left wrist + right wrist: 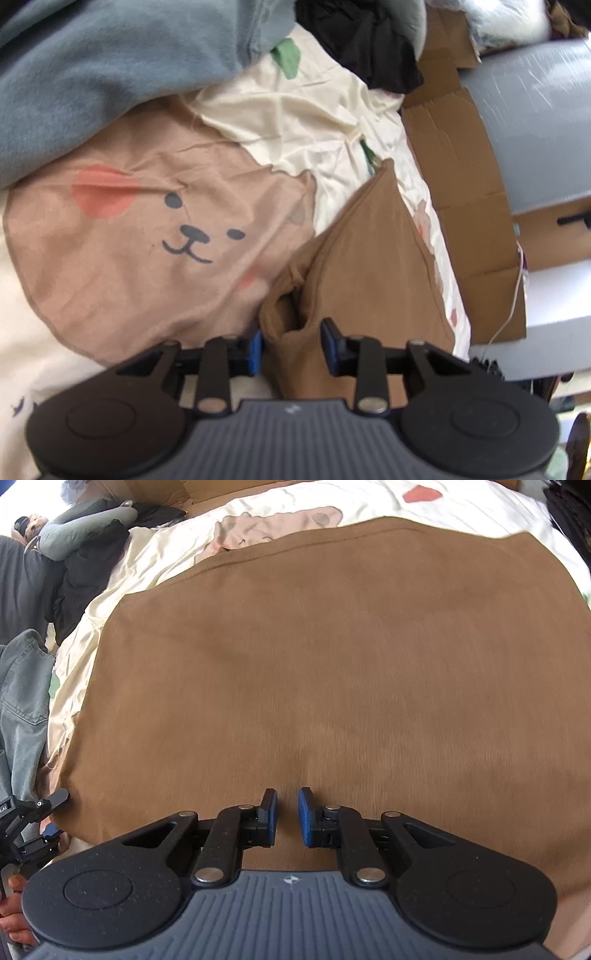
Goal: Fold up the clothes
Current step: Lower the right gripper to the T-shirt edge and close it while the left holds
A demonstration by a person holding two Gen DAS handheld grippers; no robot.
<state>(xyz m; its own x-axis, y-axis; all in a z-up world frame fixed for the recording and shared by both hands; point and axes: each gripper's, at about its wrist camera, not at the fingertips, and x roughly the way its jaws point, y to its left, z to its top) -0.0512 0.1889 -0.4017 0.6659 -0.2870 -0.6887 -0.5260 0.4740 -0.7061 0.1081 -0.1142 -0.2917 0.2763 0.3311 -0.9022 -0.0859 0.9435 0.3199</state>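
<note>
The right gripper point(287, 821) stands narrowly parted, pads just above or against the near edge of the brown garment point(332, 657); no cloth is visibly pinched. The garment lies flat on the cream bedsheet point(147, 550), spreading away from this gripper. The left gripper point(291, 345) straddles a bunched corner of the same garment, pads apart and not pressing. It appears at the garment's left corner in the right view. Judgement: both grippers sit at the near edge, so a fold would carry it toward the far hem.
</note>
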